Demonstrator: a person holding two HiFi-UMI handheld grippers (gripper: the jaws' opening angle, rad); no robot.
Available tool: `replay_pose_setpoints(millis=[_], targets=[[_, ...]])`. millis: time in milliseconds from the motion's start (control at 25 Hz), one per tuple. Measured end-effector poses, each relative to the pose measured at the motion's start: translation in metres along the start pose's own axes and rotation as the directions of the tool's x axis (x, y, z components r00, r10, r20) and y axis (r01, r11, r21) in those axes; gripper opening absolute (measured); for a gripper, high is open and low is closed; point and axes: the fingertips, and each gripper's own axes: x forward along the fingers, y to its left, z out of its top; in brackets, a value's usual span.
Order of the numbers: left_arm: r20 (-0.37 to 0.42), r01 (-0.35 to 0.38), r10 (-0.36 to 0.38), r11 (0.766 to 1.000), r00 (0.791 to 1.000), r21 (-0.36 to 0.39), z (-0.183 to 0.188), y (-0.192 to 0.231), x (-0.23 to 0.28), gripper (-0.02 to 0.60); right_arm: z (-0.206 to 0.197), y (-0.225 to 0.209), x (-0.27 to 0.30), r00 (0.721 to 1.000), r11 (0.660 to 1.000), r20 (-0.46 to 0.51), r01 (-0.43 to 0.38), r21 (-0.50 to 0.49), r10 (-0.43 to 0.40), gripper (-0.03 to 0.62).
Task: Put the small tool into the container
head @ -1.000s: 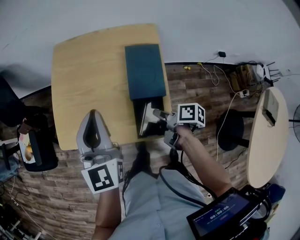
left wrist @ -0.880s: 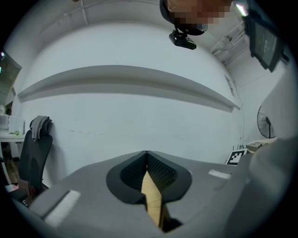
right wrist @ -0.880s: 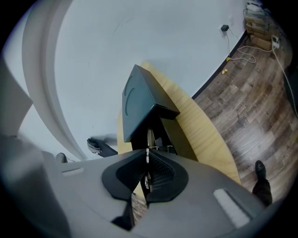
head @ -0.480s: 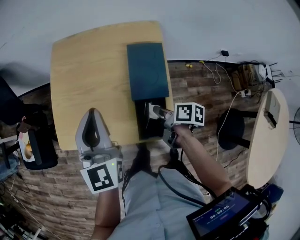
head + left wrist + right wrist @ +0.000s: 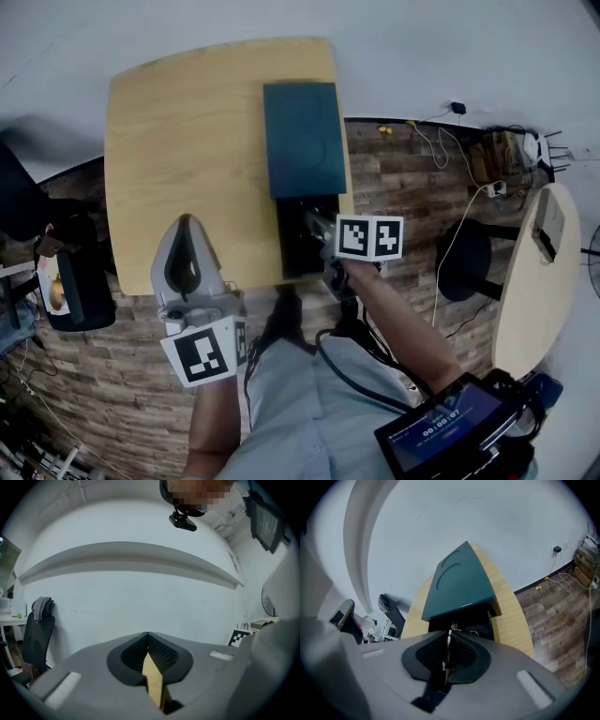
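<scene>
A black container (image 5: 292, 251) stands at the wooden table's (image 5: 187, 141) front right edge, its teal lid (image 5: 304, 138) slid back so the near half is open. My right gripper (image 5: 315, 228) reaches down over that opening. A thin metal tool (image 5: 448, 645) stands between its pads, with the dark box interior (image 5: 471, 619) and the lid (image 5: 461, 583) just beyond. Its jaws have just been opening slightly, but the tool still sits pinched in the narrow gap. My left gripper (image 5: 186, 223) is shut and holds nothing, hovering over the table's front edge; its tips (image 5: 147, 635) meet.
A black office chair (image 5: 73, 281) stands left of the table. A dark round stool (image 5: 464, 258) and a second pale table (image 5: 536, 281) are on the right, with cables (image 5: 441, 150) on the wood floor. A tablet (image 5: 450, 433) hangs at the person's hip.
My right gripper has rolled about its axis, so its marker cube now shows two faces, and it has shifted lower over the open container. The left gripper has stayed put.
</scene>
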Motion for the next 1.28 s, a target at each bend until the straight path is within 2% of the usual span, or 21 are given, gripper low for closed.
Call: replay_pose_setpoints(millis=[200, 360, 600, 760, 960, 1120, 1280], targets=[[0.012, 0.004, -0.004, 1.0, 1.0, -0.001, 0.006, 0.002, -0.001, 0.011, -0.002, 0.008, 0.004, 1.0, 0.997, -0.022, 0.003, -0.075, -0.005, 0.031], [0.022, -0.002, 0.002, 1.0, 1.0, -0.004, 0.011, 0.005, -0.001, 0.011, -0.002, 0.016, 0.006, 0.998, 0.988, -0.059, -0.001, -0.154, -0.008, 0.061], [0.035, -0.014, 0.014, 1.0, 0.999, -0.013, 0.015, 0.007, -0.004, 0.011, -0.003, 0.021, 0.008, 0.992, 0.976, -0.124, -0.017, -0.218, -0.011, 0.086], [0.043, -0.02, 0.021, 1.0, 0.999, -0.019, 0.018, 0.01, -0.006, 0.012, -0.002, 0.021, 0.011, 0.989, 0.979, -0.151, -0.042, -0.198, 0.012, 0.096], [0.045, -0.029, 0.03, 0.999, 0.999, -0.022, 0.019, 0.012, -0.011, 0.011, 0.0, 0.017, 0.012, 0.991, 0.989, -0.12, -0.069, -0.133, 0.053, 0.103], [0.048, -0.032, 0.033, 0.999, 0.998, -0.023, 0.02, 0.013, -0.013, 0.011, 0.0, 0.019, 0.013, 0.992, 0.985, -0.118, -0.071, -0.159, 0.053, 0.115], [0.049, -0.028, 0.029, 0.999, 0.998, -0.023, 0.021, 0.012, -0.013, 0.011, 0.001, 0.018, 0.012, 0.993, 0.974, -0.112, -0.052, -0.222, 0.028, 0.098]])
